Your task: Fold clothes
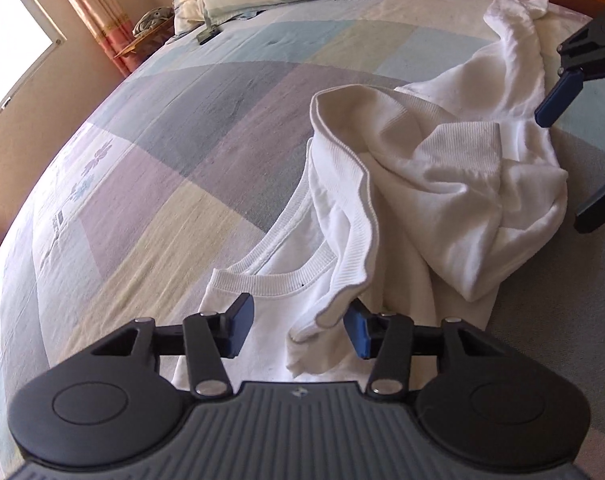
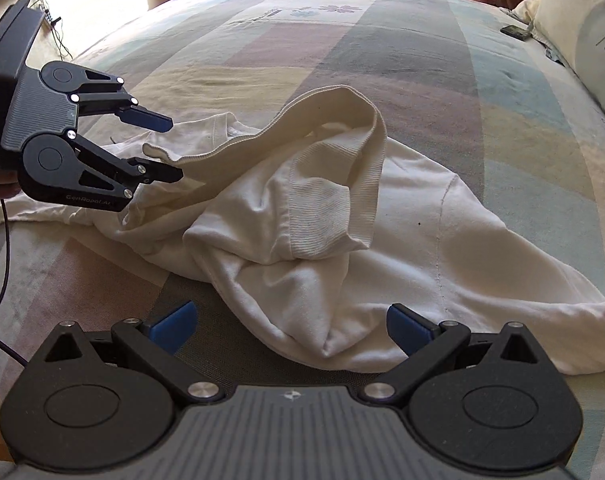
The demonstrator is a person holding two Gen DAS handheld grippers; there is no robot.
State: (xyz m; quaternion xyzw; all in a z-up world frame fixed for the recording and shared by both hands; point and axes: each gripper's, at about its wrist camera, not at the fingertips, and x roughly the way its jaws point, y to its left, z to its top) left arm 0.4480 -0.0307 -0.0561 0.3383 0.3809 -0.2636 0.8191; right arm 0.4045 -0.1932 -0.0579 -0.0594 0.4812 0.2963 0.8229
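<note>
Nearest, left tool (image 1: 298,330) stands half apart around the soft, light sweater's (image 1: 442,184) ribbed hem at twelve o'clock, not yet pinching; right tool (image 2: 290,326) gapes wide.

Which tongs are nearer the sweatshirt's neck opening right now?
Left. The left tongs straddle the fabric just below the ribbed neck opening of the white sweatshirt, pads not pressing. The right tongs sit open at the opposite edge, over bunched cloth, far from the collar.

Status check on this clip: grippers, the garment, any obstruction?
Left gripper open, straddling the ribbed hem, pads not pressing. Right gripper open over a fold, holding nothing. White sweatshirt crumpled on the bed, unfolded. Nothing in the way.
</note>
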